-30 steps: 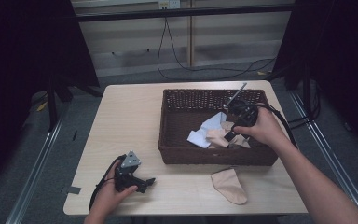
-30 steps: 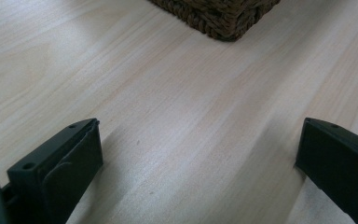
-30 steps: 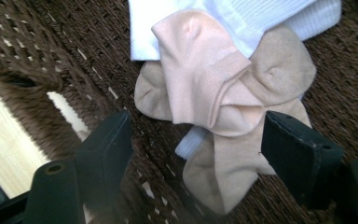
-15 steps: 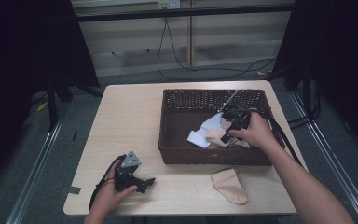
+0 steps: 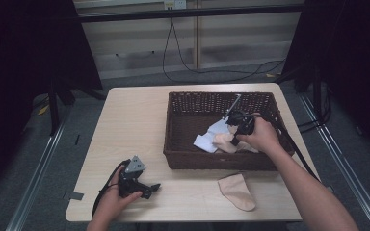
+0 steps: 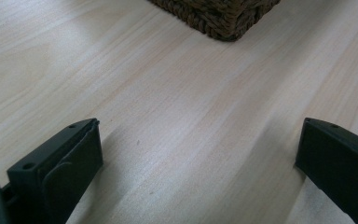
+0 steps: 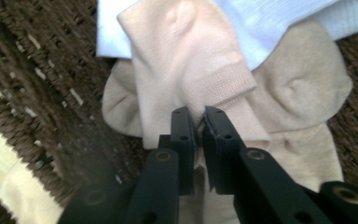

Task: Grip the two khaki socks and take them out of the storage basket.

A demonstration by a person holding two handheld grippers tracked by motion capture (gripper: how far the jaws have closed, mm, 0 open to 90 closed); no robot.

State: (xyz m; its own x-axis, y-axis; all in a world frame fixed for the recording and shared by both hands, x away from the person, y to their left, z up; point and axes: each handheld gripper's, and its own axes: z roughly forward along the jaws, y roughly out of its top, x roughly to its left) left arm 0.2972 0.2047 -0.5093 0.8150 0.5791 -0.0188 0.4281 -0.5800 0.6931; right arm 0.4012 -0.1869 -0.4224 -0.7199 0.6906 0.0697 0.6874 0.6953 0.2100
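Lowered right claw pinching basketed sock

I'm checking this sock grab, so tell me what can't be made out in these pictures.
- High view: the right gripper tips in the basket are hidden by the hand.
- Right gripper view: the pink sock is cut off at the bottom edge; the socks beneath it are covered.
- Left gripper view: the basket is cut off by the top edge.

A pale pink sock lies crumpled in the wicker basket near the counter's right edge, its ribbed cuff pinched.
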